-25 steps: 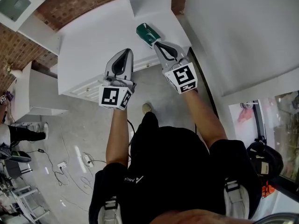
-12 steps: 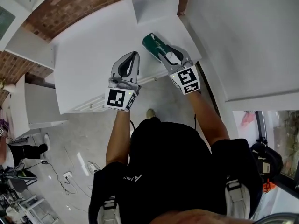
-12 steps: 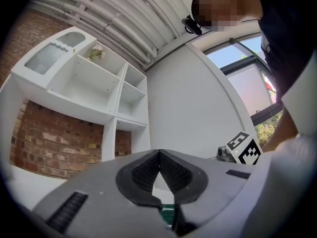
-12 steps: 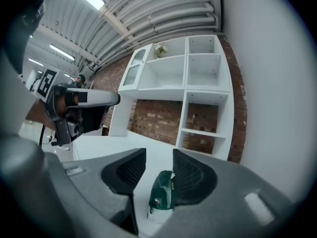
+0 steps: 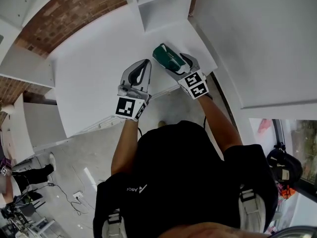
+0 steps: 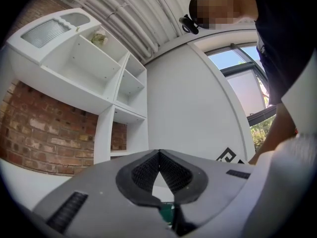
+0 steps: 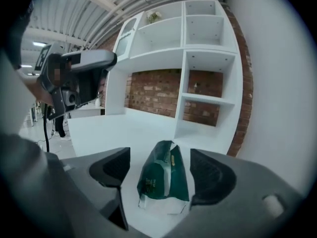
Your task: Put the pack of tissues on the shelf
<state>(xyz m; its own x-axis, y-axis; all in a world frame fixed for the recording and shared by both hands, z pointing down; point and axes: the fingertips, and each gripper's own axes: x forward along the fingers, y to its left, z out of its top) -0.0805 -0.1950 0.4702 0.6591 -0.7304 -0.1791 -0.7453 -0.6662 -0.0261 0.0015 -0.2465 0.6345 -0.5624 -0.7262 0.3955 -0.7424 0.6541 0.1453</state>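
Observation:
The green pack of tissues (image 5: pixel 165 57) (image 7: pixel 166 182) lies on the white shelf top (image 5: pixel 99 68), near its right end. My right gripper (image 5: pixel 179 66) (image 7: pixel 161 163) straddles its near end. Its jaws are opening: the pack sits between the pads (image 7: pixel 214 175), with a gap showing on both sides, so neither pad presses on it. My left gripper (image 5: pixel 144 63) (image 6: pixel 159 152) hovers just left of the pack over the shelf's front edge, shut, its tips touching with nothing between them.
White cubbies (image 5: pixel 161 6) (image 7: pixel 208 83) rise at the back right against a brick wall (image 5: pixel 74 6). A white wall panel (image 5: pixel 257 38) stands close on the right. Bare shelf top stretches to the left. The floor below holds cables (image 5: pixel 79 197).
My right gripper carried the pack down onto the shelf top, and its jaws went from shut on the pack to apart. The left gripper stayed beside it, still shut.

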